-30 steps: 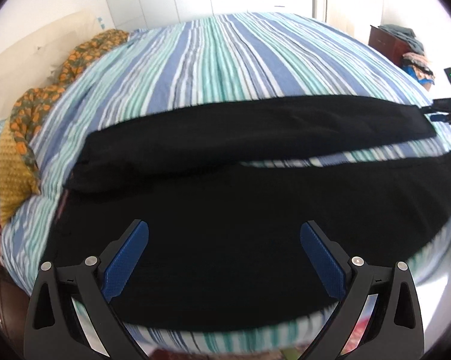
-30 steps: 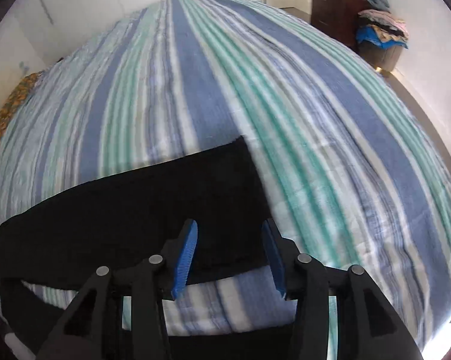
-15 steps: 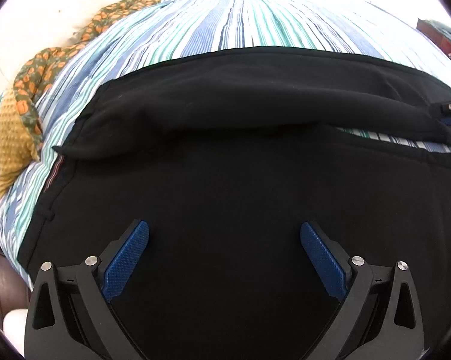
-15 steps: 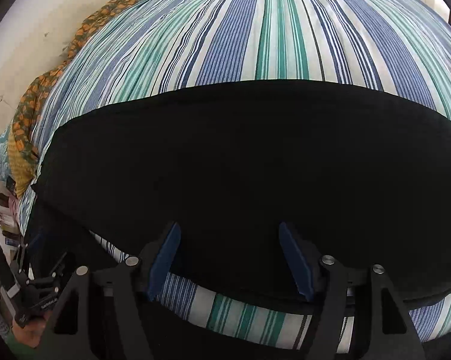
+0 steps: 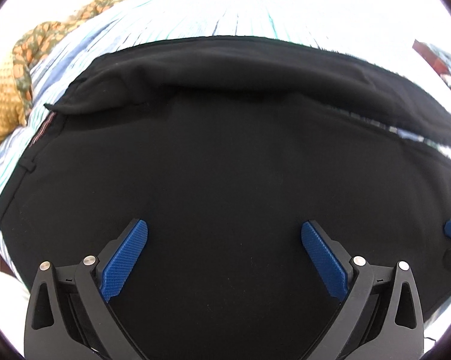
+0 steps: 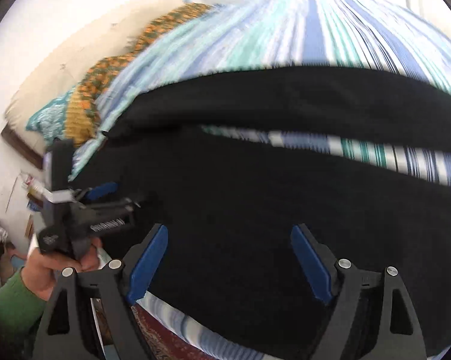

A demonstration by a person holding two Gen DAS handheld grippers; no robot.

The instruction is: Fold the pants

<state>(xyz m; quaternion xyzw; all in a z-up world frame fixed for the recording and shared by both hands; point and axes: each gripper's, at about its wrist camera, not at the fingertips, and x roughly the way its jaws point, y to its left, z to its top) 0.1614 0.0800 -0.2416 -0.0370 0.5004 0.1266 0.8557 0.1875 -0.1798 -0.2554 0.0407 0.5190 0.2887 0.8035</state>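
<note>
Both pairs of fingers stand wide with nothing between the pads: the left gripper point(image 5: 224, 258) hangs over the seat of the pants, and the right gripper point(image 6: 230, 259), whose jaws have just been opening, hovers empty over the near leg.

The striped bed point(image 6: 315, 30) carries everything. Across it lie the black pants point(image 5: 225, 165), waistband toward the patterned pillows point(image 5: 3, 114), the two legs running off to the right with a sliver of sheet showing between them. The step in hand looks like lining up for the lengthwise fold, one leg over the other. My guess is that the next move calls for each gripper to sink to the near edge (one by the waist, one further down the leg), pinch a single layer, then carry it across together so the cloth stays flat.

Against the earlier views, the left gripper is much lower and closer to the fabric, which now fills its view. The right one has swung from the leg end to beside the left hand point(image 6: 60, 258).
</note>
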